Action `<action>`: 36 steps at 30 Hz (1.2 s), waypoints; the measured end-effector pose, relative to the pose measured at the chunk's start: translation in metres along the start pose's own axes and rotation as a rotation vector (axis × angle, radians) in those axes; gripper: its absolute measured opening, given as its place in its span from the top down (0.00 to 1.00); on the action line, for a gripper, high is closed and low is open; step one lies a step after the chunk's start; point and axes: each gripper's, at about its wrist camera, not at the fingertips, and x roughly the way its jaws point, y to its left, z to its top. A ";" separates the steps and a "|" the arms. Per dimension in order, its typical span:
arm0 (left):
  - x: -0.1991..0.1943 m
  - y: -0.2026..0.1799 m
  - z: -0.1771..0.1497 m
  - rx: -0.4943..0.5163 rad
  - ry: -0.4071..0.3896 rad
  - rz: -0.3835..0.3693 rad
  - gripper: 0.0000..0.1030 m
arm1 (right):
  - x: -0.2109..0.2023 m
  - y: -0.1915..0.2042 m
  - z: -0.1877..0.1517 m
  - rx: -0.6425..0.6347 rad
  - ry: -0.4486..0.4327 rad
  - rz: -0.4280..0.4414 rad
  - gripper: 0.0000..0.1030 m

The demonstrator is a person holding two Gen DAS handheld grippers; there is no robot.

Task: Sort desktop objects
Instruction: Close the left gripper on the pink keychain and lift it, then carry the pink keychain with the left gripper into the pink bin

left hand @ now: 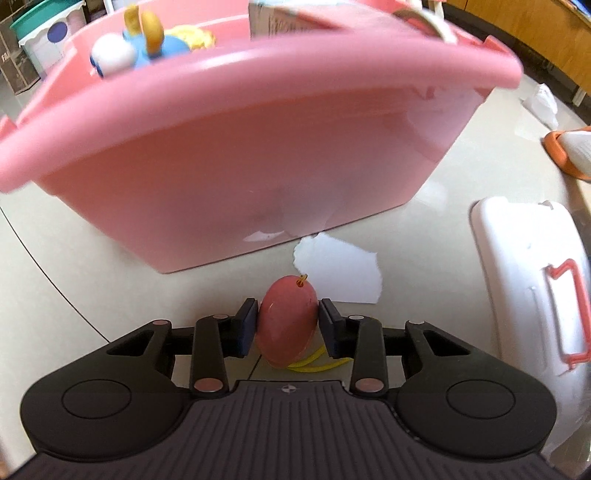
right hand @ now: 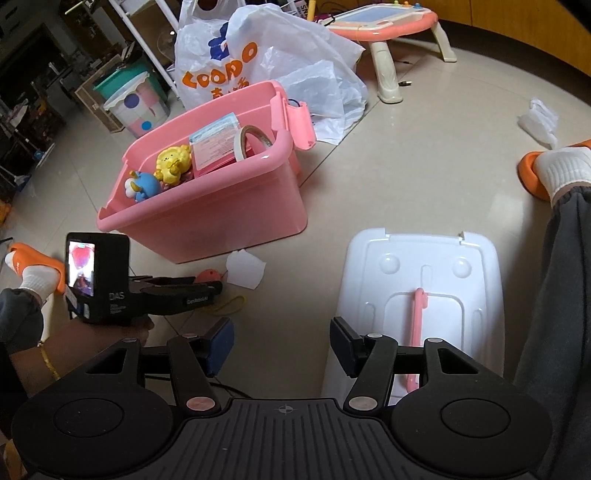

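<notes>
My left gripper (left hand: 287,325) is shut on a pink egg-shaped toy (left hand: 286,325) with a yellow cord (left hand: 314,363), just above the floor in front of the pink storage bin (left hand: 240,177). In the right wrist view the left gripper (right hand: 212,282) and the toy (right hand: 208,275) sit near the bin's (right hand: 221,218) front corner. The bin holds a blue toy (right hand: 142,186), a yellow plush (right hand: 173,164), a booklet (right hand: 218,147) and a tape roll (right hand: 253,142). My right gripper (right hand: 282,347) is open and empty, beside the white lid (right hand: 421,273).
A white paper scrap (right hand: 245,267) lies in front of the bin. White plastic bags (right hand: 266,62) stand behind it. A pink play table (right hand: 384,22) stands far back. The person's feet in orange slippers (right hand: 539,170) flank the area, with the left foot (right hand: 37,267) beside the left gripper.
</notes>
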 end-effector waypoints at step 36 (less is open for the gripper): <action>-0.178 -0.004 0.074 -0.092 -0.201 0.038 0.64 | 0.003 0.002 -0.017 -0.005 0.010 -0.023 0.48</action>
